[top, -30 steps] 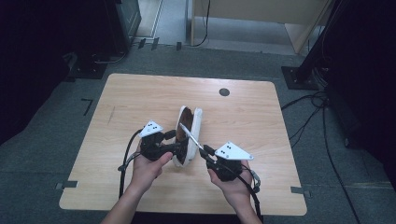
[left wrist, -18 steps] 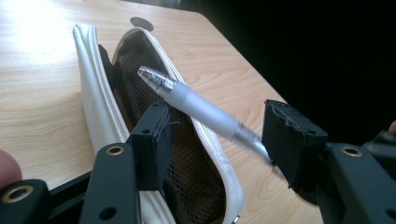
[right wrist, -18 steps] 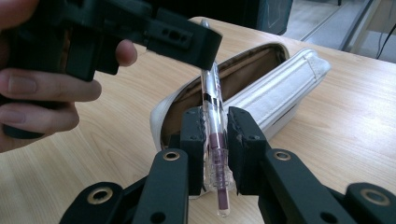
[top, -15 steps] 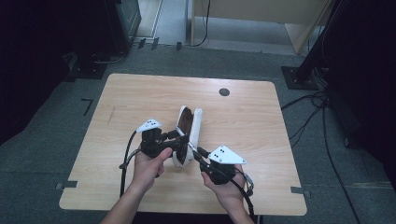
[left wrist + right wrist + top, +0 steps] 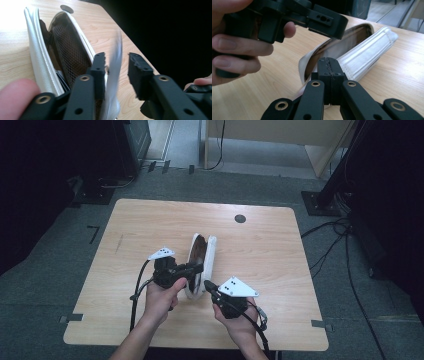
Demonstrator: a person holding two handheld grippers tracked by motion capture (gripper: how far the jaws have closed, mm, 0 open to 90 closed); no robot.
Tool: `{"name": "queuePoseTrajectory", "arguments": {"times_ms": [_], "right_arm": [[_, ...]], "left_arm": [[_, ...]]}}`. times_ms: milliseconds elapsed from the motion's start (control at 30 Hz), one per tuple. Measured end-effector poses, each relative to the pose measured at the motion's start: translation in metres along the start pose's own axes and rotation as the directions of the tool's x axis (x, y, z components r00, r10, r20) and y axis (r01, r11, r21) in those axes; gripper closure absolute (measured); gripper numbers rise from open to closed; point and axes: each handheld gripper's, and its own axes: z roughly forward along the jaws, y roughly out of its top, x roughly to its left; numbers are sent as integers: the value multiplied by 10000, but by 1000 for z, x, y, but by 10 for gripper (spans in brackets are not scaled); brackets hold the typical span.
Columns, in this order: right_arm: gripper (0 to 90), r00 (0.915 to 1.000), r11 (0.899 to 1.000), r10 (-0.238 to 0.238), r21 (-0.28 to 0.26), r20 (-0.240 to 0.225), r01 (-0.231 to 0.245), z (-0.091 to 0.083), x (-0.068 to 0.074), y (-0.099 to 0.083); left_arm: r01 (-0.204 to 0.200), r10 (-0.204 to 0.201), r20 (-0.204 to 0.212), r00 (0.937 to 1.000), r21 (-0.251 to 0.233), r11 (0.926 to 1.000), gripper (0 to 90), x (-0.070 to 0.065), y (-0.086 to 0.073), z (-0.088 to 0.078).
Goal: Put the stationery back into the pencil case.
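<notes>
A person's left hand holds the left gripper against the near part of a white zip-up case that stands on edge, gaping open, near the middle of a wooden table. In the left gripper view, the case's white flap runs blurred up between the two black jaws; the jaws have just been closing, with one reaching into the case beside its brown mesh lining and the other outside it (a gap still shows between the outer jaw and the flap, so the jaws have not yet clamped). A fingertip shows at the lower left of that view. The zipper edge of the case's other half runs away toward a dark round grommet set in the far part of the tabletop.

To the right, the right hand brings the right gripper to the case's near end, just beside the left gripper. In the right gripper view its jaws are pressed fully together at the case's near rim; whether they pinch a zipper pull or fabric there cannot be told. The left hand's fingers and its gripper show above, over the case's opening. A cable trails from the left gripper toward the table's near edge.
</notes>
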Motion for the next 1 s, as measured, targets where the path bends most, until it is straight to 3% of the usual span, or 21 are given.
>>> {"name": "queuePoseTrajectory", "arguments": {"times_ms": [67,167,233,367,500,567,667,767,900,1000], "right_arm": [[900,9999,9999,105,3,-25,-105,0,-1,1],[900,9999,9999,40,148,98,-41,3,-3,-1],[900,9998,9997,137,219,176,-140,4,-7,-3],[900,9994,9993,202,296,268,-210,2,-13,-7],[900,9995,9993,161,340,263,-170,2,-14,-8],[900,9996,9994,115,315,253,-123,1,-14,-8],[900,9999,9990,49,433,133,-54,0,-15,-10],[900,9991,9974,-73,709,-426,103,0,-14,-17],[804,9939,9942,-264,1011,-1071,373,6,-7,-30],[744,9862,9928,-380,1064,-1609,556,8,-2,-39]], "left_arm": [[38,-37,51,10000,-75,10000,794,0,0,0],[-36,34,-438,9990,-65,10000,900,6,0,2],[-36,32,-554,9985,-65,10000,900,9,-1,0],[-576,563,-781,9954,-142,9982,900,7,-4,-5],[-715,702,-1076,9917,-88,9974,900,11,-8,-11],[-785,785,-1027,9916,33,9969,900,11,-11,-16],[-1077,1096,-1166,9871,228,9939,793,10,-19,-25],[-1090,1124,-1472,9827,311,9936,704,12,-29,-33],[-942,995,-1666,9810,394,9948,614,13,-43,-41],[-1043,1174,-1722,9780,834,9910,580,11,-59,-44]]}}
